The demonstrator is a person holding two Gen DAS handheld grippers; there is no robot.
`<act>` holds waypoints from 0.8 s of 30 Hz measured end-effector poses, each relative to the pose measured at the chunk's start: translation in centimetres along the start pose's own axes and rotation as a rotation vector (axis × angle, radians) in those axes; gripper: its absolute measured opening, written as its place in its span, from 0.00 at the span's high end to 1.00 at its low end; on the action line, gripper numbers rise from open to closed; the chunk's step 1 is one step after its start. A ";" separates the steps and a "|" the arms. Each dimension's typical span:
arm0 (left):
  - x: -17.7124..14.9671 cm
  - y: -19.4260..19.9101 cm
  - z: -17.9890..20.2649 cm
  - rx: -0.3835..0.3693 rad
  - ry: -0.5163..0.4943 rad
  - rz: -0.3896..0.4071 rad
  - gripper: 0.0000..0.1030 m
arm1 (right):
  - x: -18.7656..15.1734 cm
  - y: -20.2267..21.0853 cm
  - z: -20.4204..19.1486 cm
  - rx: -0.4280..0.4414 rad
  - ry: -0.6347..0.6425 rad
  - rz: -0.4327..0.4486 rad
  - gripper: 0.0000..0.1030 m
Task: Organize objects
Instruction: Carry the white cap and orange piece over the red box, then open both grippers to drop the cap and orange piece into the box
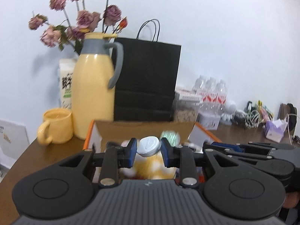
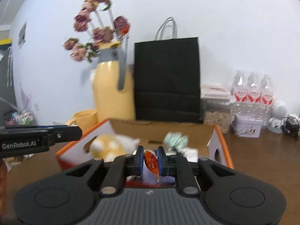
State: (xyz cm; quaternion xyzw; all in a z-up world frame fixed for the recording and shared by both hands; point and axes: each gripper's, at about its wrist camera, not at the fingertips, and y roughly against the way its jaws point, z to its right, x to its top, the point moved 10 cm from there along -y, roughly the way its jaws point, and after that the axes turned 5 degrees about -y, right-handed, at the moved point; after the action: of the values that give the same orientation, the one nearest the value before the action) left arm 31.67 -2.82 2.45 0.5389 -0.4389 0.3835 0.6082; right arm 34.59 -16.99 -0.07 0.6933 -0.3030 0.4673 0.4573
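A: What is the left tool (image 1: 148,150) carrying?

B: A white round cap-like container (image 1: 149,146), pinched between its 2 blue pads at a narrow gap. It is held above the open cardboard box (image 1: 144,129), clear of what lies inside.

A: And the right tool (image 2: 151,159)?

B: Nearly closed on a small orange-red translucent wrapped piece (image 2: 151,162), which hangs between the pads with its pointed end down. It too sits over the box.

A: What is in the box?

B: A yellow and white plush toy (image 2: 107,146) toward the left side, and a blurred pale green crinkled packet (image 2: 175,139) near the back wall. Other small things lie lower down, too blurred to name.

A: Where does the box stand?

B: On the brown tabletop (image 1: 48,153), just in front of a black paper bag (image 1: 147,78) with cord handles. A yellow thermos jug (image 1: 92,93) with a grey handle stands left of the bag, and a yellow mug (image 1: 56,125) is beside it.

A: Anything further off?

B: Dried pink roses (image 1: 82,16) behind the jug, and 3 water bottles (image 2: 252,91) to the right along the wall.
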 end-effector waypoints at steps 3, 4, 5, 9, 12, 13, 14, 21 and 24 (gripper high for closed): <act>1.3 -2.3 0.5 0.009 0.032 0.013 0.73 | 1.5 -1.3 1.1 -0.022 -0.017 0.022 0.87; 1.5 -2.9 0.5 0.016 0.048 0.017 0.73 | 1.8 -1.7 1.4 -0.031 -0.020 0.028 0.87; 1.8 -3.8 0.5 0.024 0.052 0.015 0.73 | 2.2 -2.2 1.7 -0.039 -0.024 0.033 0.87; 2.2 -5.9 0.2 0.048 0.045 0.010 0.73 | 2.7 -3.9 2.7 -0.053 -0.035 0.040 0.87; 1.6 -7.1 -0.2 0.069 0.026 -0.007 0.73 | 1.8 -5.1 3.2 -0.047 -0.038 0.004 0.87; 1.4 -7.4 -0.3 0.075 0.023 -0.016 0.73 | 1.5 -5.4 3.3 -0.047 -0.039 -0.007 0.86; 1.1 -7.7 -0.5 0.084 0.019 -0.027 0.72 | 1.2 -5.6 3.3 -0.048 -0.039 -0.016 0.86; 0.7 -7.1 -1.5 0.149 -0.020 -0.003 0.00 | 0.3 -5.9 3.8 -0.067 -0.046 -0.046 0.37; 0.9 -6.4 -1.9 0.160 -0.022 0.015 0.00 | 0.2 -5.8 3.7 -0.069 -0.039 -0.046 0.12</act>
State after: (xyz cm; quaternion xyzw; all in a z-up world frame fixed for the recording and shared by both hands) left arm 38.22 -1.80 1.16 0.5866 -0.4173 0.4159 0.5557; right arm 40.95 -18.13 -2.41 0.6930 -0.3116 0.4323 0.4856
